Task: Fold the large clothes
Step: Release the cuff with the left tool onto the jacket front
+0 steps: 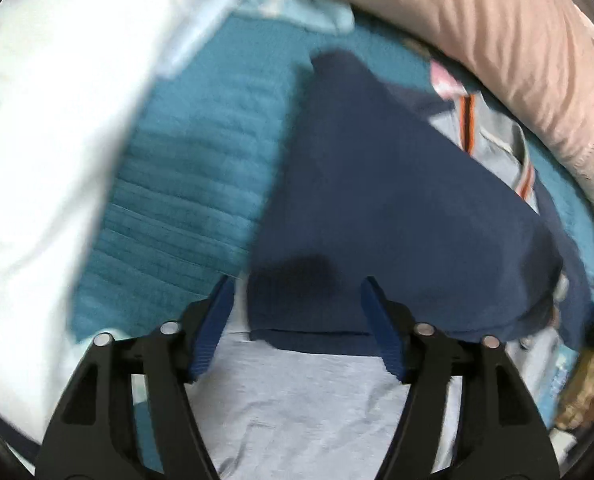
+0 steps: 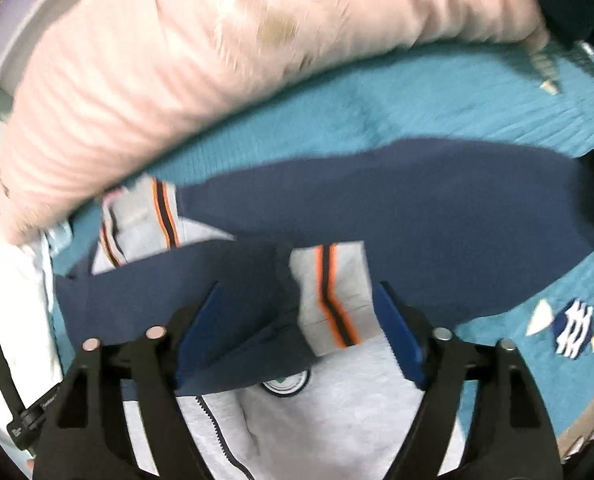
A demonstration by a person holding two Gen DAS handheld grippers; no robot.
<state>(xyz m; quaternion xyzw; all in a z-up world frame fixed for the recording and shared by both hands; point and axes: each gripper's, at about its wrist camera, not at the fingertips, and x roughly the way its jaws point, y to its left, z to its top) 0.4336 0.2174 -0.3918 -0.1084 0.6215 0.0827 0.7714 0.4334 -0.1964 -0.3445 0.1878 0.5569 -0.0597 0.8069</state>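
A grey and navy zip jacket with orange stripes lies on a teal bedspread. In the left wrist view its navy sleeve stretches away across the grey body. My left gripper is open, its jaws either side of the sleeve's cuff end, holding nothing. In the right wrist view the navy sleeves lie folded over the grey body, with the orange stripe and zip showing. My right gripper is open above the striped grey panel, holding nothing. Both views are blurred.
A pink pillow lies along the far side of the bed, also in the left wrist view. White bedding is on the left. A navy and white patch lies on the bedspread at right.
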